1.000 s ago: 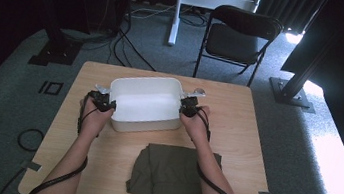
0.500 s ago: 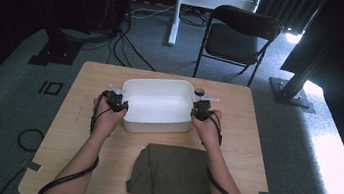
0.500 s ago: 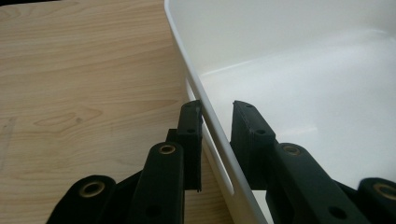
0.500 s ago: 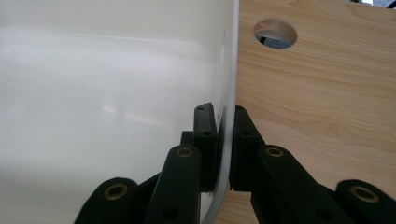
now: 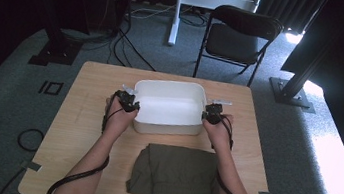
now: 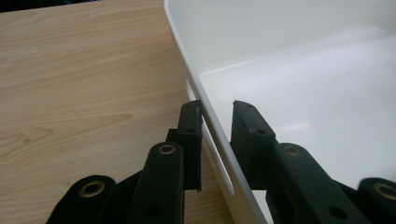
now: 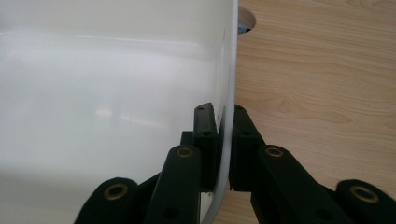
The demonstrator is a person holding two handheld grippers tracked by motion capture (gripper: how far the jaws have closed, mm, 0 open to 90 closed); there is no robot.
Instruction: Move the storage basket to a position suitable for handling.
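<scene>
High view: a white tub [image 5: 168, 107] sits mid-table [image 5: 79, 135], a folded olive cloth [image 5: 175, 173] just in front. Right gripper [image 7: 223, 140] pinches its right rim; left gripper [image 6: 215, 135] straddles the left rim (jaws slightly parted, not clamped)

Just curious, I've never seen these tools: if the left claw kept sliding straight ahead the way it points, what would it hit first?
Probably nothing solid. The left claw straddles the white tub's side wall, one jaw outside, one inside, so it would likely run along that wall. Where it ends is out of frame.
</scene>
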